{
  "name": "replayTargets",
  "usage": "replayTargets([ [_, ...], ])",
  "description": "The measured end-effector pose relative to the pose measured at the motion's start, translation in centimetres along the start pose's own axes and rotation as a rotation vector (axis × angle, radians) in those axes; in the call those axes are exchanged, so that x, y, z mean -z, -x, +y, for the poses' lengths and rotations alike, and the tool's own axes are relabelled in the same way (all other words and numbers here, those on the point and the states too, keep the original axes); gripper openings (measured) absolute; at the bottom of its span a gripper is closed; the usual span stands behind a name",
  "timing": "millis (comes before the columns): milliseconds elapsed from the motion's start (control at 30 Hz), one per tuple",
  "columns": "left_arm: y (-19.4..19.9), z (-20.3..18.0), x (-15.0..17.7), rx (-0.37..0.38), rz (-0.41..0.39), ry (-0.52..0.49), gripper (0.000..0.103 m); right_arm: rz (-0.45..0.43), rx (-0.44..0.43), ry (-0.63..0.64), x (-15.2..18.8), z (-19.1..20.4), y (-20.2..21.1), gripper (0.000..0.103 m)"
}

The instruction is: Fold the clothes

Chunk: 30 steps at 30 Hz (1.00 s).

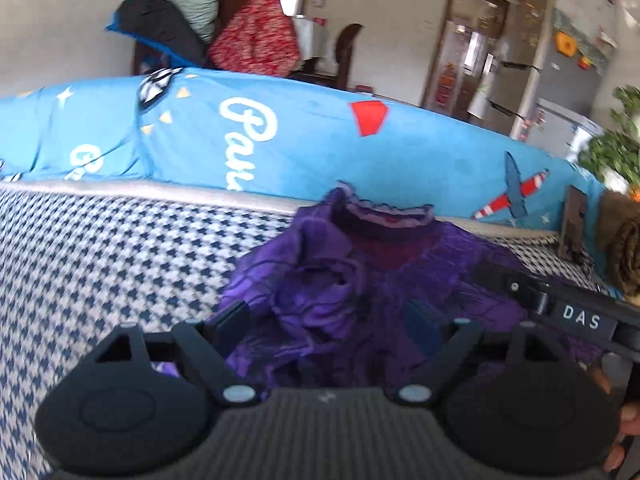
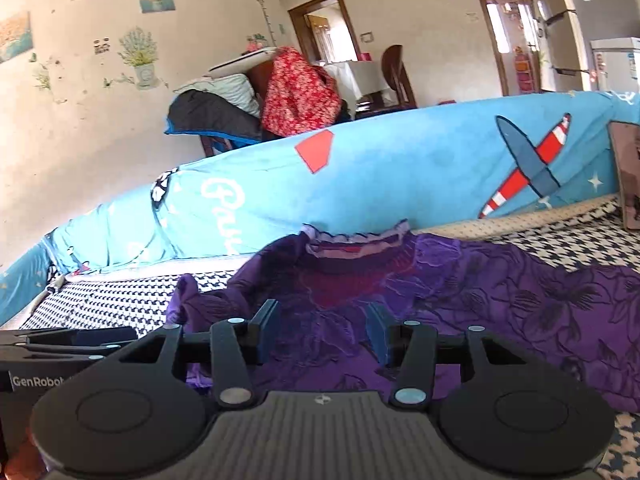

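A purple flower-patterned garment [image 1: 360,280] with a frilled collar [image 1: 384,216] lies on the houndstooth bed cover [image 1: 120,248]; its left side is bunched into folds. My left gripper [image 1: 328,320] hovers over those folds with its jaws wide open and nothing pinched. From the right wrist the garment [image 2: 500,292] spreads flatter to the right. My right gripper [image 2: 322,330] stands half open just above the cloth below the collar [image 2: 356,240], its pads [image 2: 266,328] not pressing on anything. Each gripper shows in the other's view: the right one [image 1: 496,276] at the garment's right side, the left one [image 2: 108,336] at its left.
A blue bedding roll [image 1: 304,140] with plane prints runs along the far edge of the bed. A brown box [image 2: 628,176] leans at the right end. Behind stand a chair piled with clothes [image 2: 296,92], a doorway and a green plant [image 1: 616,140].
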State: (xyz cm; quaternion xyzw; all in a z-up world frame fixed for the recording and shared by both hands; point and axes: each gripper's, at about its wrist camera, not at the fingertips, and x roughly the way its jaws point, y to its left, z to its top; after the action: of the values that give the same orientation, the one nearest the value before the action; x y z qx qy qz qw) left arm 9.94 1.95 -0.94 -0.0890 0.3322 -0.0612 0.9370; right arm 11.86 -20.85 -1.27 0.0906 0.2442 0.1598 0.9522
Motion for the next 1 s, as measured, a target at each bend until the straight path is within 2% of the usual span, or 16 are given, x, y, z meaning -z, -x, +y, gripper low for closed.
replayTargets([
  [67, 0.4, 1.8, 0.1, -0.050, 0.012, 0.101, 0.097, -0.012, -0.048, 0.043, 0.0, 1.1, -1.1, 0.047],
  [267, 0.2, 5.4, -0.8, -0.138, 0.020, 0.267, 0.101, 0.000, -0.145, 0.091, 0.6, 3.9, -4.4, 0.047],
  [400, -0.4, 7.5, -0.7, -0.131, 0.069, 0.395, 0.102, -0.002, -0.139, 0.160, 1.4, 5.7, -6.5, 0.047],
  [500, -1.2, 8.1, -0.5, -0.137, 0.101, 0.436, 0.102, 0.010, -0.153, 0.121, 1.7, 5.8, -7.8, 0.046],
  [533, -1.4, 8.1, -0.4, -0.144, 0.110, 0.439, 0.102, 0.016, -0.162, 0.103, 1.7, 5.7, -8.1, 0.043],
  [567, -1.6, 8.1, -0.2, -0.151, 0.120, 0.441, 0.102, 0.021, -0.171, 0.087, 1.8, 5.6, -8.4, 0.027],
  [600, -1.8, 8.2, -0.1, -0.161, 0.128, 0.443, 0.102, 0.030, -0.172, 0.078, 1.8, 5.6, -8.7, 0.018],
  [700, -2.0, 8.7, 0.0, -0.172, 0.140, 0.467, 0.102, 0.033, -0.154, 0.065, 1.8, 5.3, -8.7, 0.010],
  [767, -2.0, 9.1, 0.1, -0.190, 0.144, 0.479, 0.102, 0.016, -0.100, 0.022, 1.4, 4.7, -8.1, 0.009],
  [900, -1.7, 9.9, 0.0, -0.226, 0.136, 0.507, 0.102, -0.020, -0.045, -0.105, 0.1, 2.6, -5.4, 0.009],
  [933, -1.6, 10.2, -0.1, -0.233, 0.133, 0.516, 0.102, -0.036, -0.032, -0.113, -0.2, 2.3, -4.4, 0.009],
  [1000, -1.4, 10.5, -0.3, -0.247, 0.118, 0.530, 0.102, -0.054, 0.004, -0.044, -0.2, 2.3, -2.6, 0.009],
])
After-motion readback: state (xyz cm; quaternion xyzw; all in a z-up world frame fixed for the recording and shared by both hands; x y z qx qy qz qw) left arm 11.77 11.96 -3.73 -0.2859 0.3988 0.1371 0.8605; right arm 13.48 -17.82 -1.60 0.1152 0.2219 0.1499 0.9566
